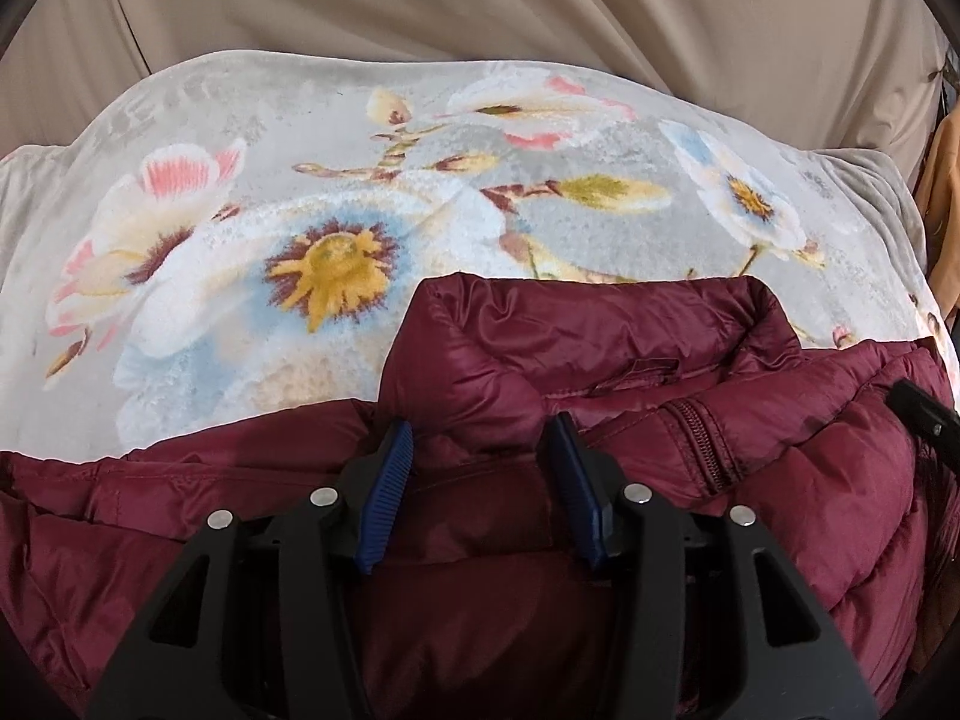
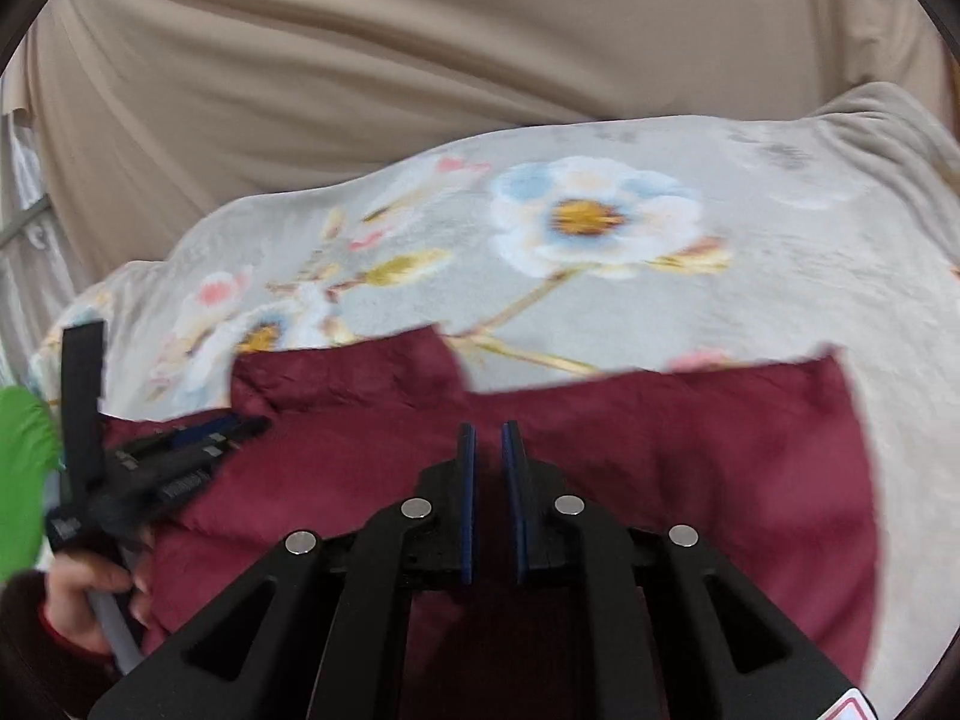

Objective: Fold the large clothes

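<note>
A maroon puffer jacket (image 1: 660, 450) lies on a floral blanket (image 1: 300, 210), collar (image 1: 576, 330) away from me and zipper (image 1: 696, 438) showing. My left gripper (image 1: 486, 438) is open just above the jacket near the collar, holding nothing. In the right wrist view the jacket (image 2: 690, 450) lies flat under my right gripper (image 2: 489, 438), whose blue pads (image 2: 467, 480) stand a narrow gap apart with no cloth between them. The left gripper (image 2: 240, 426) shows at that view's left edge, held in a hand.
The blanket (image 2: 780, 300) covers a bed; a beige sheet or curtain (image 1: 480, 12) rises behind it. An orange cloth (image 1: 945, 210) hangs at the far right. Something green (image 2: 24, 468) sits at the left edge of the right wrist view.
</note>
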Motion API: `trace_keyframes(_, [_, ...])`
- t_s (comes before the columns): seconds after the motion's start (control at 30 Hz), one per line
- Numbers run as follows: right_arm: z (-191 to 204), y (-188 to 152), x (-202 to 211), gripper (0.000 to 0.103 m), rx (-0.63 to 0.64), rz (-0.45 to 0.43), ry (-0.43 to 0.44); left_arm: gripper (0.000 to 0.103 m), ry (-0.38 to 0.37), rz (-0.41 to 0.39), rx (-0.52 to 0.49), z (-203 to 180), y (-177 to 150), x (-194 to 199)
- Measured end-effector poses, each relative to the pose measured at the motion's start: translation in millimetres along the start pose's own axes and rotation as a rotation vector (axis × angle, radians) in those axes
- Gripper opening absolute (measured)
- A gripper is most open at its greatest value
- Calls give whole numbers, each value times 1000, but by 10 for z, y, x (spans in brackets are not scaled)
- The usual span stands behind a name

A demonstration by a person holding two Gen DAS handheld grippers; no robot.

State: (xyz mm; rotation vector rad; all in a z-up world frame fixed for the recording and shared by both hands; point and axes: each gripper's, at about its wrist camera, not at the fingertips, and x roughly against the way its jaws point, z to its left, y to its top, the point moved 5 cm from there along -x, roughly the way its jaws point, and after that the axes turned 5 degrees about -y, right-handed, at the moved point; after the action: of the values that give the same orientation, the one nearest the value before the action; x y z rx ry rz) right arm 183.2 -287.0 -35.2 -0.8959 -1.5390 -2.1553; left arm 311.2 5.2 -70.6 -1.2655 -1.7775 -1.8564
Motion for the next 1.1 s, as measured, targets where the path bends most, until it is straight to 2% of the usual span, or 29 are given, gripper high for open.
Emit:
trace_keyframes(0.03, [-93, -26, -32, 8, -24, 9, -21, 47, 0, -2, 1, -1, 3, -5])
trace_keyframes(0.1, [-185, -63, -131, 0, -87, 41, 12, 47, 4, -7, 0, 3, 0, 0])
trace_keyframes(0.17, [-204, -84, -229, 0, -104, 62, 23, 47, 9, -10, -1, -4, -4, 1])
trace_keyframes(0.3, [-120, -128, -249, 0, -75, 65, -8, 48, 18, -14, -1, -6, -10, 11])
trace_keyframes(0.4, [-184, -106, -190, 0, -118, 65, 19, 47, -41, -47, 42, 75, -9, 210])
trace_keyframes(0.47, [-231, -84, -21, 6, -150, 54, 51, 47, -72, -65, 74, 166, -46, 452])
trace_keyframes(0.5, [-209, -73, 59, 12, -139, 49, 66, 48, -82, -76, 81, 217, -70, 584])
trace_keyframes(0.57, [-119, -70, 154, 13, -95, 49, 76, 54, -60, -83, 72, 351, -166, 825])
trace_keyframes(0.63, [23, -89, 193, 12, -16, 57, 66, 55, -2, -73, 73, 519, -308, 931])
trace_keyframes(0.67, [40, -102, 182, 12, 9, 55, 37, 55, 22, -62, 80, 617, -389, 935])
trace_keyframes(0.7, [5, -125, 152, 12, 32, 50, -30, 55, 39, -54, 91, 710, -462, 924])
trace_keyframes(0.77, [-168, -167, 91, 0, 5, 60, -78, 55, 37, -77, 127, 869, -615, 924])
trace_keyframes(0.93, [-584, -297, -55, 0, -167, 73, 39, 57, 68, -113, 107, 855, -699, 830])
trace_keyframes(1.1, [-559, -315, -73, 0, -156, 59, 25, 58, 41, -116, 133, 930, -715, 822])
